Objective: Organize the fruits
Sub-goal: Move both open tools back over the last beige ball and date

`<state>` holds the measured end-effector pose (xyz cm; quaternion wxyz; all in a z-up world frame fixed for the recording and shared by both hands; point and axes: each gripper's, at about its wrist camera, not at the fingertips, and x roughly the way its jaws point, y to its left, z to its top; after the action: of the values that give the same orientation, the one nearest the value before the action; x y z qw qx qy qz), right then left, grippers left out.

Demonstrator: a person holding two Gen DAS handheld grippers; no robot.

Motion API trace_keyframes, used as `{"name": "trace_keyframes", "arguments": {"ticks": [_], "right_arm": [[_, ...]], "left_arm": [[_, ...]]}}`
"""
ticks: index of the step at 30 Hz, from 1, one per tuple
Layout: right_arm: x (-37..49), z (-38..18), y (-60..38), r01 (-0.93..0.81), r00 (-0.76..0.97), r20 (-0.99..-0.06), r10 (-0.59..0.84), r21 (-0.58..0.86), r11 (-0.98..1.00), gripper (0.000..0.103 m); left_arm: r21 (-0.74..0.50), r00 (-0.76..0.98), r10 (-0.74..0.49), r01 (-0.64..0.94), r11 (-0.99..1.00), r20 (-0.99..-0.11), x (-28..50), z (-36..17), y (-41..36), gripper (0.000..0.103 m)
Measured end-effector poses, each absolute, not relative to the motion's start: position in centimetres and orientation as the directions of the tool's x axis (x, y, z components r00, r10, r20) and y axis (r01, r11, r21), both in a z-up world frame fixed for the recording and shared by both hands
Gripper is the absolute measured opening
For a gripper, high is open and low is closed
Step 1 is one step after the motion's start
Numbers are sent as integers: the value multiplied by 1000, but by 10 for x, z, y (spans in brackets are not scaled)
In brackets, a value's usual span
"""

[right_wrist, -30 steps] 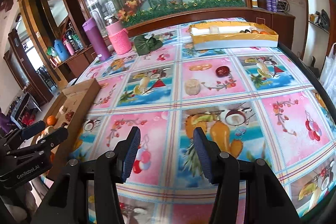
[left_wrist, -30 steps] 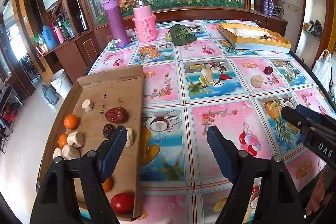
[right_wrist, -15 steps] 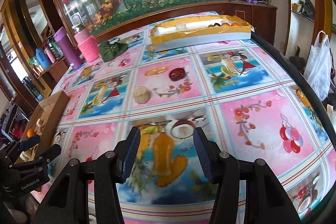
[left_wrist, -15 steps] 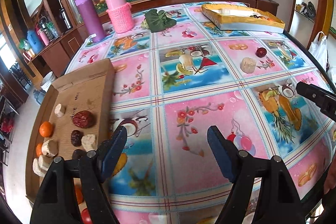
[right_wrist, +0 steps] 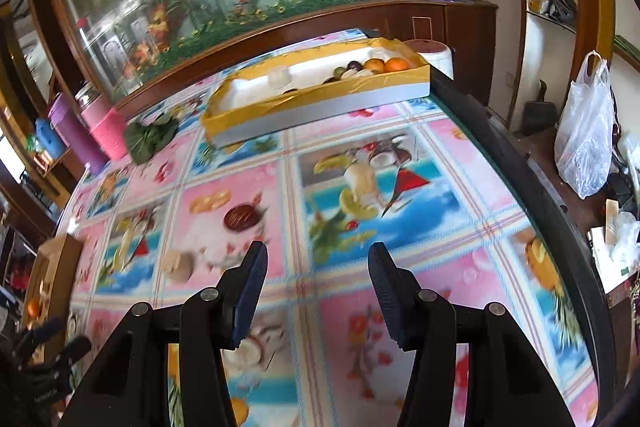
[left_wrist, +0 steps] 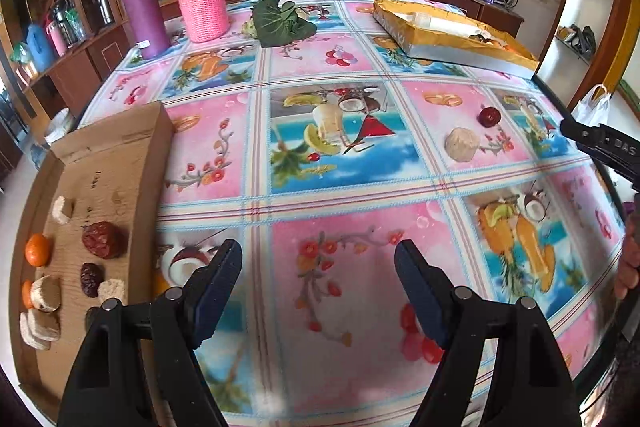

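Here, the left gripper [left_wrist: 318, 281] and the right gripper [right_wrist: 316, 281] both hang wide open over the worktop [left_wrist: 352, 187], holding nothing. A dark red fruit [left_wrist: 489, 116] and a pale lump [left_wrist: 462, 144] lie close together on the cloth. More fruit pieces sit in the cardboard tray [left_wrist: 120, 163] at the left. The yellow box [right_wrist: 320, 99] at the far side holds oranges [right_wrist: 390, 64].
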<state>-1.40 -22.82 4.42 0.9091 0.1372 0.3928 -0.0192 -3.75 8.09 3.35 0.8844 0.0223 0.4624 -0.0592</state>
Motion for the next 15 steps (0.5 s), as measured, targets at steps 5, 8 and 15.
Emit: {"name": "trace_keyframes", "arguments": {"ticks": [5,8,15], "right_arm": [[24,32,-212,93,669,-731,133,259,961,56],[41,20,-193,60,645,-746,167,268,962,56],[63,8,-164,13,636,-756,155,212,977,56]], "left_arm": [[-58,557,-127,140,989,-821,-29,35,71,78],[-42,566,-117,144,989,-816,-31,36,70,78],[-71,553,-146,156,985,-820,-11,35,62,78]]}}
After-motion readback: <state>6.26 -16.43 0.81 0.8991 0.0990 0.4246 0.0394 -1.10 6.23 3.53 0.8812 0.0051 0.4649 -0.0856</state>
